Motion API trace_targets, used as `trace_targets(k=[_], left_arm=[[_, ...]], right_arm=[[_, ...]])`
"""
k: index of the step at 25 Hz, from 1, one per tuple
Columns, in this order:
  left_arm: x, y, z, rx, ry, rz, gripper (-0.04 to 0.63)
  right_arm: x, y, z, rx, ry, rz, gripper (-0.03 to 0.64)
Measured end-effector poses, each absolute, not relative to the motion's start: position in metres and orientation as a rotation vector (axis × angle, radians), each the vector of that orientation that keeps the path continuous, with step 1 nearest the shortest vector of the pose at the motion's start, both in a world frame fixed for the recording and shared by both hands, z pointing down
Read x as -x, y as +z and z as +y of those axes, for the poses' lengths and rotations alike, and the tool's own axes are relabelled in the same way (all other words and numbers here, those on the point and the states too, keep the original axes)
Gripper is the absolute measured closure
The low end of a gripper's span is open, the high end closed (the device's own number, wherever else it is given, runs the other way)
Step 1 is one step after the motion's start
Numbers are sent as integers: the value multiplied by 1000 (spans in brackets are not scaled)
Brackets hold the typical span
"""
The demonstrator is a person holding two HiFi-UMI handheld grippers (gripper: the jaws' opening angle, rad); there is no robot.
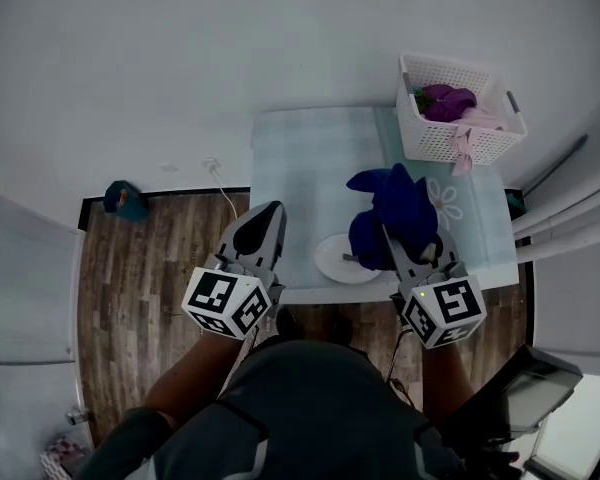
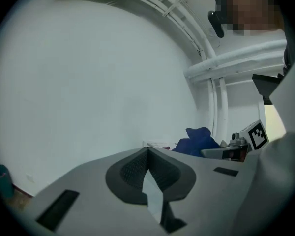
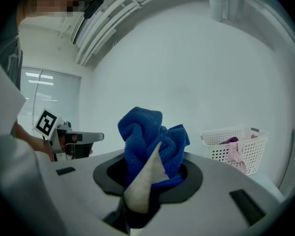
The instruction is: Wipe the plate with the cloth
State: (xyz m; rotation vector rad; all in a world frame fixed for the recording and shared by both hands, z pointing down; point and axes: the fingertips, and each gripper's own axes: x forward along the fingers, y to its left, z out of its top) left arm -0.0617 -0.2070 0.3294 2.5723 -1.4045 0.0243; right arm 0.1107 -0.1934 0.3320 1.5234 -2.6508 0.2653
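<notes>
- Blue microfibre cloth (image 3: pixel 148 140) is pinched between the jaws of the right gripper (image 3: pixel 152 157). It is bunched up, and most of it stands out past the tips in crumpled folds.
- A pale corner or tag of the cloth lies folded back into the gap between the jaws; nothing on it can be read.
- In the head view the cloth (image 1: pixel 398 211) spreads out from the front of the right gripper (image 1: pixel 392 236) and overlaps the right side of the white plate (image 1: pixel 338 261). I cannot tell whether it touches the plate.
- The plate sits near the front edge of the pale green table (image 1: pixel 300 158), between the two grippers as seen from above.
- The left gripper (image 2: pixel 147 155) has its jaws pressed together with nothing between them. In the head view it (image 1: pixel 270 215) hangs over the table's front left corner, apart from the plate and the cloth.
- Each gripper carries a cube with black-and-white square markers, the left cube (image 1: pixel 226 304) and the right cube (image 1: pixel 445 311). These are patterns, not words.
- A white slotted basket (image 1: pixel 460 140) stands at the far right corner of the table, holding a purple garment (image 1: pixel 446 100) and a pink garment (image 1: pixel 466 150) that trails over its side.
</notes>
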Motion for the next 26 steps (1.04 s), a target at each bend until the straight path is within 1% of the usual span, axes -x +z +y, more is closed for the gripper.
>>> trace_targets(k=[9, 26], left_arm=[[77, 332, -214, -2577, 54, -1390, 588], [84, 340, -227, -2623, 107, -1308, 587]], right_arm=[[-99, 325, -201, -1550, 244, -2636, 474], [-98, 317, -214, -1669, 231, -2589, 474]])
